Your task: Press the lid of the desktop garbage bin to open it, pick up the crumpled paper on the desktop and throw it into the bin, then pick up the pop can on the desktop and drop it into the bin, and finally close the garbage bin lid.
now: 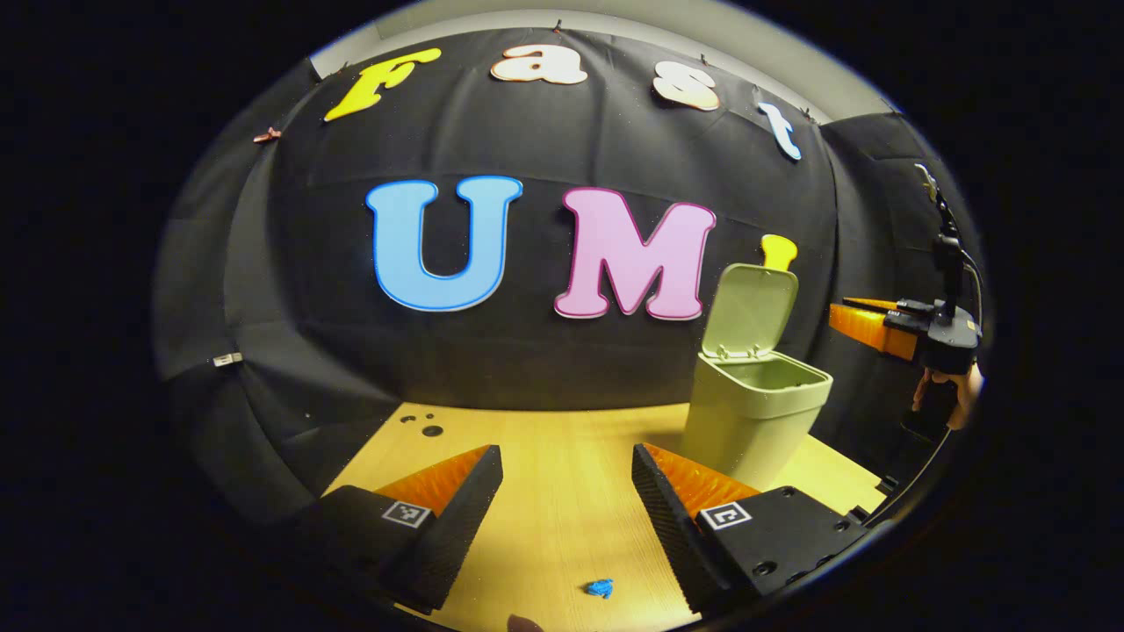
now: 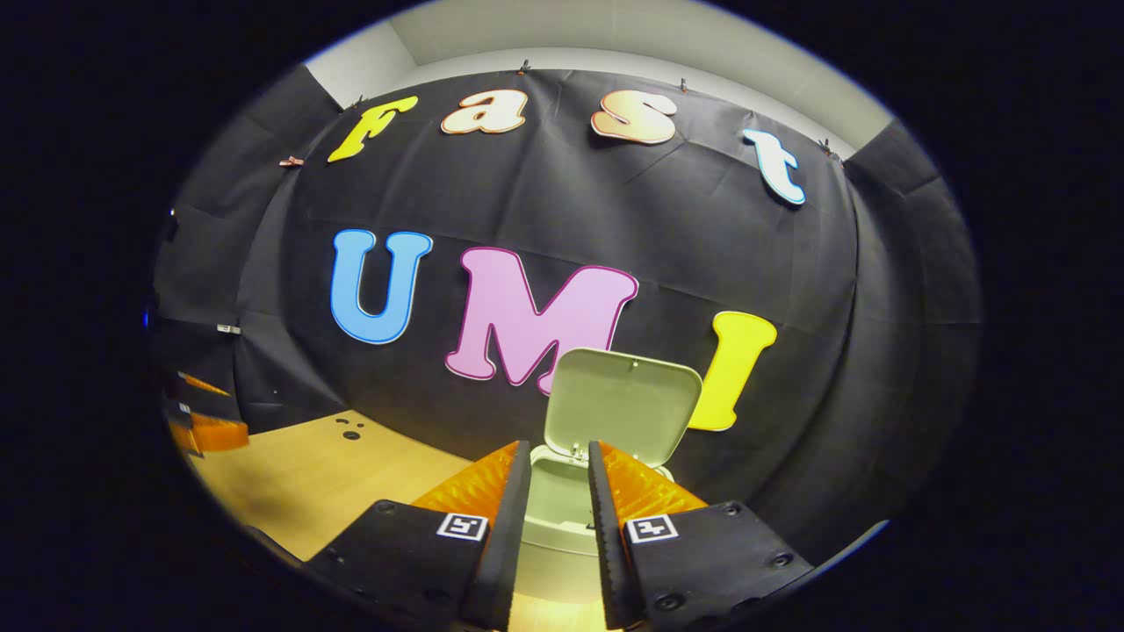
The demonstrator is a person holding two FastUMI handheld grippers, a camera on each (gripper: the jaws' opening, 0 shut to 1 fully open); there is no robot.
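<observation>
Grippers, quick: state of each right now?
Left gripper: open, empty, above the desktop.
Right gripper: narrow gap, empty, above the open garbage bin.

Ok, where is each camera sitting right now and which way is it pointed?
Left gripper view: rides the left tool, low over the table, facing the booth wall; its own two fingers stand apart, the bin ahead to the right, and beyond it the right tool with a hand.
Right gripper view: rides the right tool, aimed down at the bin; its own fingers frame the bin's mouth with nothing between them.
Shared: the bin with its lid up, the table, the wall.
</observation>
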